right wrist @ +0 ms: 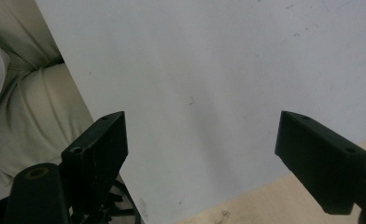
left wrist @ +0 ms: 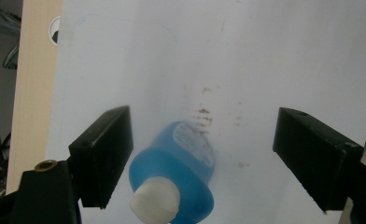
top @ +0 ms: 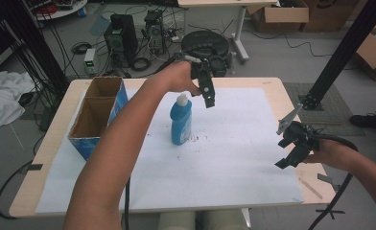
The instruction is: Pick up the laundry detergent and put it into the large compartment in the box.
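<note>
A light wooden table (top: 272, 88) carries a large white paper sheet (top: 234, 158) that covers most of its top. At the sheet's far left corner stands a blue cardboard box with two open compartments (top: 96, 117), both apparently empty. Near the middle of the sheet stands a blue plastic bottle with a white cap (top: 181, 120), upright, with a scatter of small dark specks (top: 198, 139) on the paper beside its base.

The left gripper (top: 208, 93) hovers above and just beyond the bottle, tips pointing down. In the left gripper view its jaws stand wide apart and empty, with the bottle's cap (left wrist: 154, 200) lying close to one jaw rather than midway between them. The right gripper (top: 291, 153) rests well apart near the right edge of the sheet; the right gripper view shows its jaws likewise spread, holding nothing, over bare paper and the table edge.

The step in hand appears to be the approach for grasping the bottle. To do it well, the left gripper should first be shifted sideways until the bottle sits centred in the gap, then lowered so that the pads meet the body below the shoulder rather than the narrow cap. An off-centre closure would likely push the bottle over. Closing should be gradual, since the plastic wall probably yields.
</note>
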